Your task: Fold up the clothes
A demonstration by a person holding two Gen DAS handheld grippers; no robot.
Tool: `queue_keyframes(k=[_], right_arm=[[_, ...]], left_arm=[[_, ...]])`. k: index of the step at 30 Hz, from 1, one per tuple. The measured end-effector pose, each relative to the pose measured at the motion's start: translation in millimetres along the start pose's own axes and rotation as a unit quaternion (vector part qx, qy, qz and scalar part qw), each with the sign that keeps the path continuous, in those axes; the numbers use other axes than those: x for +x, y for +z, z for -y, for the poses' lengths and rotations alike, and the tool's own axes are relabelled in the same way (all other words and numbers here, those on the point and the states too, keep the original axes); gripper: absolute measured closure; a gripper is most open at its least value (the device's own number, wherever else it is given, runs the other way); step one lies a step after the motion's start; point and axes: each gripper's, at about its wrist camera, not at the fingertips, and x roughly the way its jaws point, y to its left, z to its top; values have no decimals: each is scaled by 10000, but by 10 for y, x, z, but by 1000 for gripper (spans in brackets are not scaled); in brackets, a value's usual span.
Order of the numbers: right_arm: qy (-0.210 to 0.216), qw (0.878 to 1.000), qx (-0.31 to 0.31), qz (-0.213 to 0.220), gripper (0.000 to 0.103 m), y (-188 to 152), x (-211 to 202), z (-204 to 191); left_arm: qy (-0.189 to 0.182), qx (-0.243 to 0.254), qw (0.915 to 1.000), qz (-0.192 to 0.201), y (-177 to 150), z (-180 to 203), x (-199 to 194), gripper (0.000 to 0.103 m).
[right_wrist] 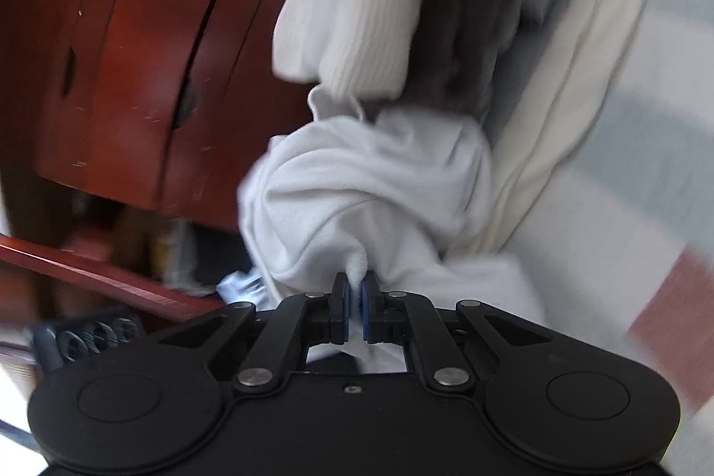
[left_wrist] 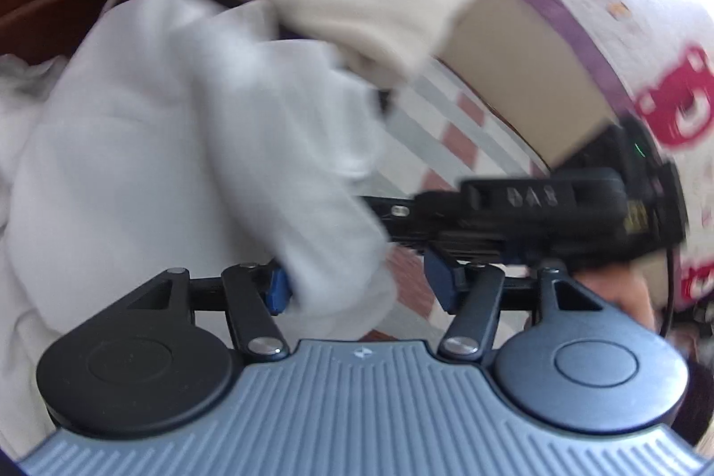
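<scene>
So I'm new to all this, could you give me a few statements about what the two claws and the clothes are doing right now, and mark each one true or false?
1. The right claw is pinched shut on a fold of the white garment. True.
2. The left claw is clamped tight on cloth. False: its jaws stand apart, with white cloth hanging between them.
3. A cream ribbed garment lies above the bunched white one. True.
4. The wooden cabinet is painted blue. False: it is reddish brown.
5. The right claw shows in the left claw's view. True.

no readable text, label or number anywhere
</scene>
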Motion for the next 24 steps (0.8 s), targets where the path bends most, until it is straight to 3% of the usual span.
queue_keyframes(k=[4,7,9,13,15,19,24], right_arm=[[305,9994,148,-76,95,-43,-202,-16],[510,9982,245,-190,95,-36,-376,-45],[572,9976,251,-284,95,-63,-512,-82],[1053,9938,315,-174,94,-171,-989,-107],[1346,9900,421,-24,94,-231,-1238,-141],[1423,9880,166,567,94,-311,-1749,-388],[1457,9823,-31,1180,94,-174,-2482,-733]], left_arm=[[257,1148,9928,229,-134,391,-91,55],[282,1319,9901,375,-173,542,-214,71],[151,1232,9920,227,-131,666,-303,72],[-93,2107,9773,208,-104,1116,-565,72],[-280,2249,9732,378,-59,1289,-669,72],[-715,2352,9668,702,82,1612,-839,72],[-1130,3184,9359,999,471,2229,-961,72]])
